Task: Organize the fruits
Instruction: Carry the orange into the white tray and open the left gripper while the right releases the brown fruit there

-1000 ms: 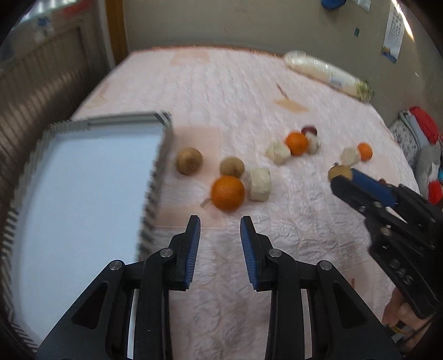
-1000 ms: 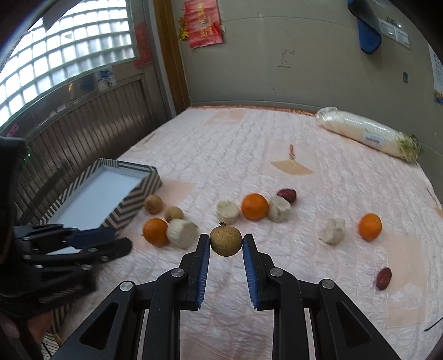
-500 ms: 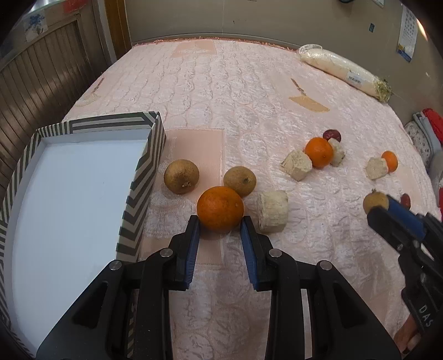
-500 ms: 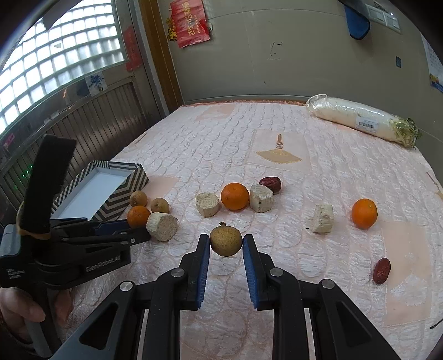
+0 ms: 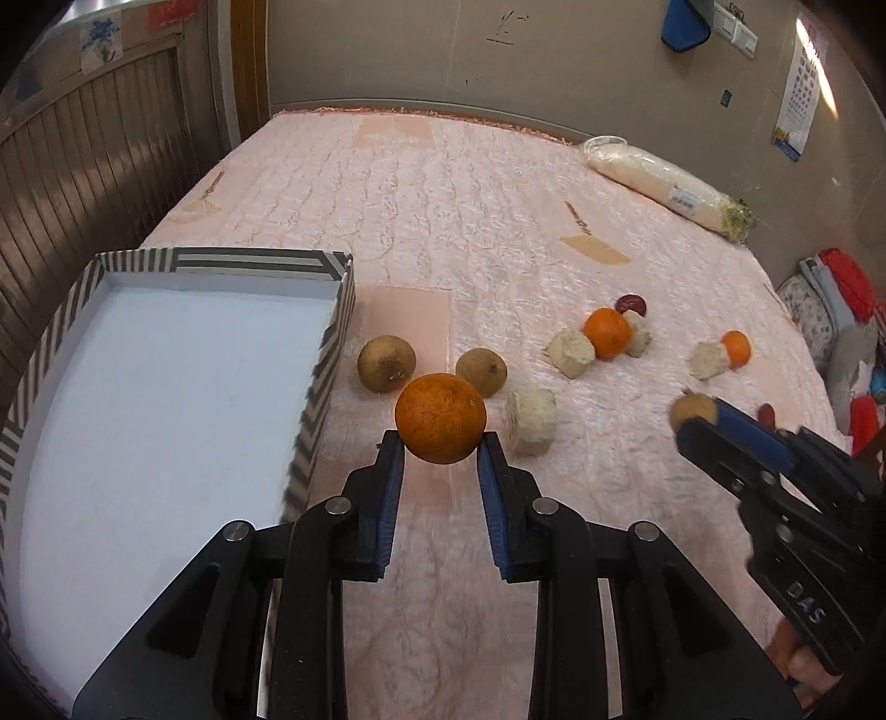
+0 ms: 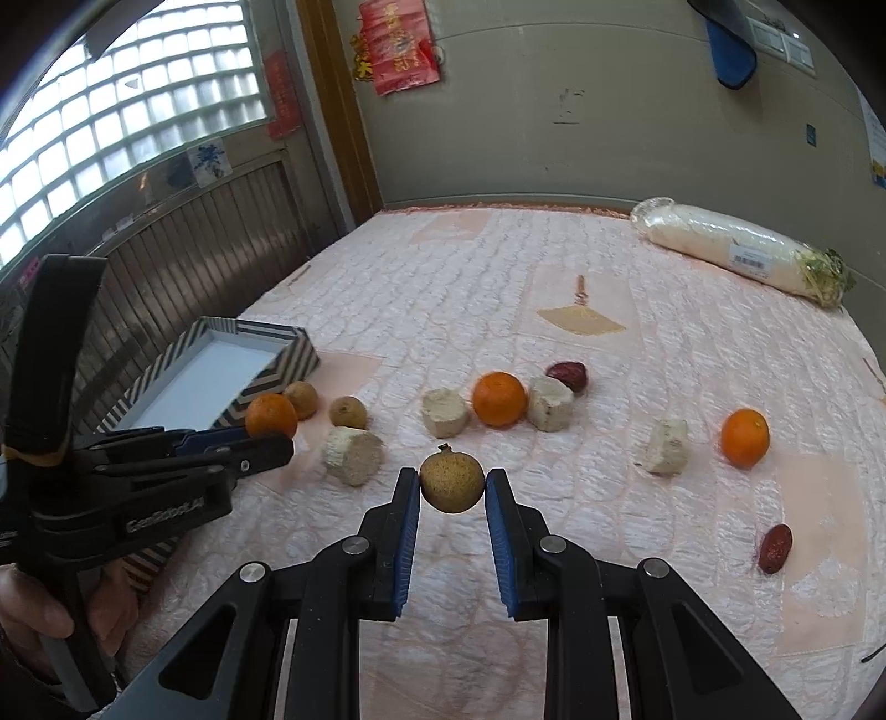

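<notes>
A: What lies under you, going left to right?

B: In my left view a striped box (image 5: 332,310) with a white floor fills the left of the frame. It stands on a pink quilted bedcover (image 5: 443,194) that runs to the wall at the top. Centre frame, my left gripper (image 5: 441,448) is clamped on an orange (image 5: 441,417), just right of the box wall. Behind it sit two brown fruits (image 5: 386,363), beside a pale chunk (image 5: 530,421). At the right edge my right gripper (image 5: 692,423) grips a brown fruit.

A: And the room?

B: In my right view a glass-block window (image 6: 111,127) is upper left, with brown slatted panelling (image 6: 221,243) below it. A red hanging (image 6: 398,44) is at top centre. My right gripper (image 6: 451,484) pinches a longan (image 6: 452,482) at lower centre. A wrapped white roll (image 6: 736,249) lies upper right, oranges, chunks and two red dates (image 6: 775,548) mid-right.
</notes>
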Tool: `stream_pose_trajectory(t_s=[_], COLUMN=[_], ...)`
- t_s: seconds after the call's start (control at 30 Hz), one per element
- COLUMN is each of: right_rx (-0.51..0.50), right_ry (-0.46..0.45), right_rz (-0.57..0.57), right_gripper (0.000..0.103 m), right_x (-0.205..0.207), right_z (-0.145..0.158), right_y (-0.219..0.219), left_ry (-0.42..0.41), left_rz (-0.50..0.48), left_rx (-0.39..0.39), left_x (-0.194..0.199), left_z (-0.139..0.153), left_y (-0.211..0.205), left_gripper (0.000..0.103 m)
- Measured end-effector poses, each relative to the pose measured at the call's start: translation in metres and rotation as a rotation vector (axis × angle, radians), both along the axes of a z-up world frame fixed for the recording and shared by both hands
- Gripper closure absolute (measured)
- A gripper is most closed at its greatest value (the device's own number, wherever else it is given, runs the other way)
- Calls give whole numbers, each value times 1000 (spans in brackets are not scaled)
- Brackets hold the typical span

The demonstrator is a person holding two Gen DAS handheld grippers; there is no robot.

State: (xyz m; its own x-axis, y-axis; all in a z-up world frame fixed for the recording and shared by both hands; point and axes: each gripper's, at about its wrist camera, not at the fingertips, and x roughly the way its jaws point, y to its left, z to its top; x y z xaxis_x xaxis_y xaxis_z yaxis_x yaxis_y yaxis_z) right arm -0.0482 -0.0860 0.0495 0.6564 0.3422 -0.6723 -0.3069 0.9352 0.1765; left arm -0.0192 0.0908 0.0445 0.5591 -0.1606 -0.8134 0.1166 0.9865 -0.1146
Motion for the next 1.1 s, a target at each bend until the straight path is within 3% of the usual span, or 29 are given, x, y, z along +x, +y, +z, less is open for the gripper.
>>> stream_pose_trajectory(t_s=[0.37,0.57,1.1], right_rx=[18,22,-37], right_ry=[-24,-33,-5], right_rz=[117,186,306], right_gripper=[80,80,80], right_x=[0,4,35], right_z=[21,29,17], right_y=[55,95,172], left_ry=[-50,-73,27], left_rz=[76,135,263], left_rx=[43,90,86], left_x=[-27,-26,16], left_z=[39,47,7], left_y=[48,78,134], left_gripper=[76,76,77])
